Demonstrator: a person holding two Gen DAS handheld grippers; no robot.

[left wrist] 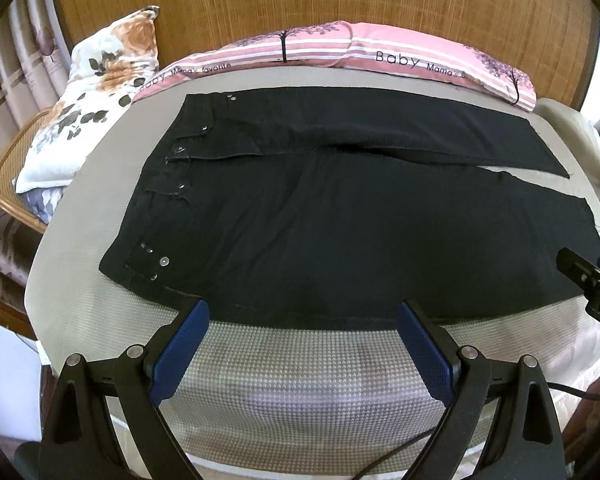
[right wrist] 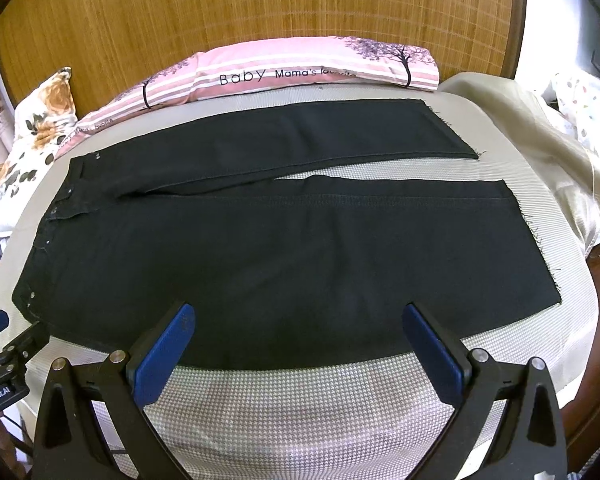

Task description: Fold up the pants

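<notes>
Both claws, left claw (left wrist: 302,320) and right claw (right wrist: 298,324), hover spread and empty at the near edge of black jeans (left wrist: 340,232) lying flat on the bed (left wrist: 300,380), waistband left. Folding has not begun; next, likely pinching the near leg's edge.

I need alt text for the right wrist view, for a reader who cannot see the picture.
Black pants lie flat and unfolded on a checked bed cover, waistband to the left, legs to the right with a narrow gap between them. The open right tongs hover at the near edge, holding nothing. A pink striped pillow lies behind, against a wooden headboard.
</notes>
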